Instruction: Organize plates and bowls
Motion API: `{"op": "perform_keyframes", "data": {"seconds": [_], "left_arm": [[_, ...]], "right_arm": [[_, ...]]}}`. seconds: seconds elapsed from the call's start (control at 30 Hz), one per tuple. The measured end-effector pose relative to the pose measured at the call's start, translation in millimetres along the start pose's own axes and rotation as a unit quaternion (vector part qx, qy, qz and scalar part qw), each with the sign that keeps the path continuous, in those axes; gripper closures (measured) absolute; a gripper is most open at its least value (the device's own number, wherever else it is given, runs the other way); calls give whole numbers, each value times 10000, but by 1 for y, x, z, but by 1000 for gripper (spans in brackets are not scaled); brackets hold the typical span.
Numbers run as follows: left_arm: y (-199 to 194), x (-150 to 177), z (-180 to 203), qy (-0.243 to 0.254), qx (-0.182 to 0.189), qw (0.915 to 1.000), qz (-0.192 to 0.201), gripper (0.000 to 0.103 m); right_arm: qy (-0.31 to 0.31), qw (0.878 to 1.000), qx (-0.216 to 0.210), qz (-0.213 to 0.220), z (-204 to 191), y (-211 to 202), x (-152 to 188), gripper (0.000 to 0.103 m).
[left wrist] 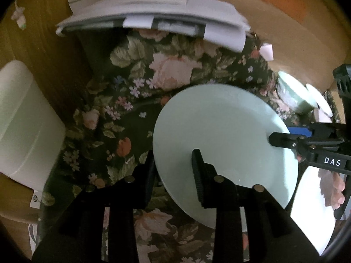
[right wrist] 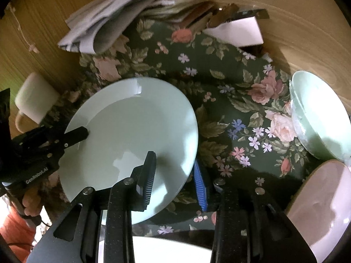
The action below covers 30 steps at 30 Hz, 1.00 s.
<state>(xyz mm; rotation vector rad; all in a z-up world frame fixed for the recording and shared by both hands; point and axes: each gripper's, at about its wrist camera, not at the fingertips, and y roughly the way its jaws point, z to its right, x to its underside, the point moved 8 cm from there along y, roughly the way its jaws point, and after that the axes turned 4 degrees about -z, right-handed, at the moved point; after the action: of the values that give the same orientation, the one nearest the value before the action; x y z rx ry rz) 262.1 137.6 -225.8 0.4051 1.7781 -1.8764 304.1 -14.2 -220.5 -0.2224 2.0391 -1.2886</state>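
A pale green plate [left wrist: 223,135] is held tilted above the floral cloth [left wrist: 136,81]. My left gripper [left wrist: 173,164] straddles its near rim, one finger on top and one below; it shows at the plate's left edge in the right wrist view [right wrist: 72,138]. My right gripper [right wrist: 175,171] straddles the plate's [right wrist: 136,131] right rim, black finger on top, blue finger [right wrist: 200,186] below; it shows at right in the left wrist view [left wrist: 278,141]. A green bowl [right wrist: 318,118] sits right, a pinkish plate [right wrist: 322,210] lower right.
A stack of papers [left wrist: 153,15] lies at the cloth's far edge. A white box [left wrist: 22,127] stands left on the wooden table. A white mug [right wrist: 35,100] sits left. A white plate [right wrist: 171,249] lies below the held one. A white box [right wrist: 237,32] sits far right.
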Motion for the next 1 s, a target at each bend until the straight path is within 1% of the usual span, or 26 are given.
{"op": "perform_keyframes", "data": {"seconds": [0.1, 0.27, 0.5, 0.6, 1.0], "left_arm": [[-12, -2, 1, -9, 77, 9999, 122, 72], [-28, -1, 8, 105, 89, 9995, 295, 72], [-49, 5, 15, 128, 176, 9989, 424, 72], [-57, 9, 24, 154, 187, 9985, 497, 72], [-90, 25, 45, 252, 330, 9967, 693, 72]], "right_arm": [[48, 9999, -44, 106, 2, -10, 0, 73], [58, 9996, 15, 289, 4, -25, 2, 73], [101, 9986, -46, 508, 8, -56, 16, 73], [124, 9982, -56, 587, 7, -68, 24, 73], [210, 9965, 5, 804, -2, -94, 47, 73]]}}
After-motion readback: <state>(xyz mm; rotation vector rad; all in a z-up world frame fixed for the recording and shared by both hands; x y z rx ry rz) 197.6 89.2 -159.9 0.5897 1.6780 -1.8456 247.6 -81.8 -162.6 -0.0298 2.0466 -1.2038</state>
